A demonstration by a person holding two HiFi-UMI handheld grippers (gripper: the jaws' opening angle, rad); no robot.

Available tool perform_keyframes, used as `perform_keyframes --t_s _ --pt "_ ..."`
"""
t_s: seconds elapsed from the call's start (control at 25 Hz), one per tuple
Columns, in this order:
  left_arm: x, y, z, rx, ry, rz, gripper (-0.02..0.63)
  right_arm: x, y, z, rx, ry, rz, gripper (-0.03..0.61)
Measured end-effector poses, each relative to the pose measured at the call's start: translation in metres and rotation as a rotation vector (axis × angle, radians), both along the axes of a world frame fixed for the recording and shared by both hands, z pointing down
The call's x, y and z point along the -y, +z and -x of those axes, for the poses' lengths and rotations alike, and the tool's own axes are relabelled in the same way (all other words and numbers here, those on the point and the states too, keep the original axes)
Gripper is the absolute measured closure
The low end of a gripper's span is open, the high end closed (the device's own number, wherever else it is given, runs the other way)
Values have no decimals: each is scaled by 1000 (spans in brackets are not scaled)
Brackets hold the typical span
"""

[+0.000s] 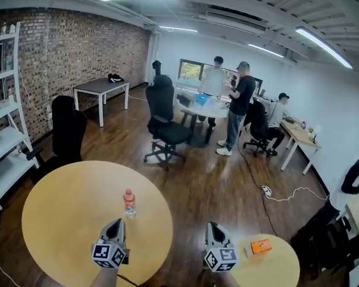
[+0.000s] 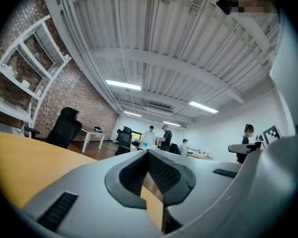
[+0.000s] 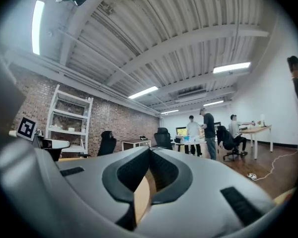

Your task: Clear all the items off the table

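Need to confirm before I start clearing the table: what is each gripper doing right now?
Grey left gripper: closed, nothing between its jaws.
Grey right gripper: closed, nothing between its jaws.

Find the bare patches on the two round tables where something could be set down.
The big table is bare left of and beyond the bottle. Crowded only where the bottle stands near the left claw. The small table is free right of the box.

Bottle [image 1: 129, 202] on round table [image 1: 60, 220]: label too small to read. Smaller table [image 1: 281, 271], right of round table: cut by bottom edge; orange box [image 1: 261, 246] print illegible.
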State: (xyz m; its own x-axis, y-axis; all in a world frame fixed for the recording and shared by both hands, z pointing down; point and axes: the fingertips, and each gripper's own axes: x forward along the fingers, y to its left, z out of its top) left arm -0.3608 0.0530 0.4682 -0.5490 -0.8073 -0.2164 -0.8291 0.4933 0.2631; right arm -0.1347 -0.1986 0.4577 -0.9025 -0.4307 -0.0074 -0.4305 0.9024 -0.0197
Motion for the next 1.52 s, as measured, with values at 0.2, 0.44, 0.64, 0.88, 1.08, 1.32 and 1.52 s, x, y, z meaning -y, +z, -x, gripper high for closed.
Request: perform_keyframes --t_s 0.2,0.44,0.64,0.88,1.08,1.32,1.52 --pt "-94 10 43 -39 -175 -18 614 -62 8 87 -32 -173 -9 574" --pt "-175 19 67 -60 -329 -6 614 -123 19 158 -56 -320 11 574" --pt "-194 24 66 -62 -374 39 614 -142 24 188 -63 -389 26 574" --pt "-183 19 73 -40 -426 68 614 -120 35 211 -68 -444 42 574" --pt "-164 23 76 -47 -443 106 614 -103 47 229 -96 -497 71 511" --pt "-149 34 87 -85 -453 137 614 -101 63 251 -142 -543 95 511" --pt "-142 42 88 -106 -445 153 614 -96 77 257 -168 -552 119 511"
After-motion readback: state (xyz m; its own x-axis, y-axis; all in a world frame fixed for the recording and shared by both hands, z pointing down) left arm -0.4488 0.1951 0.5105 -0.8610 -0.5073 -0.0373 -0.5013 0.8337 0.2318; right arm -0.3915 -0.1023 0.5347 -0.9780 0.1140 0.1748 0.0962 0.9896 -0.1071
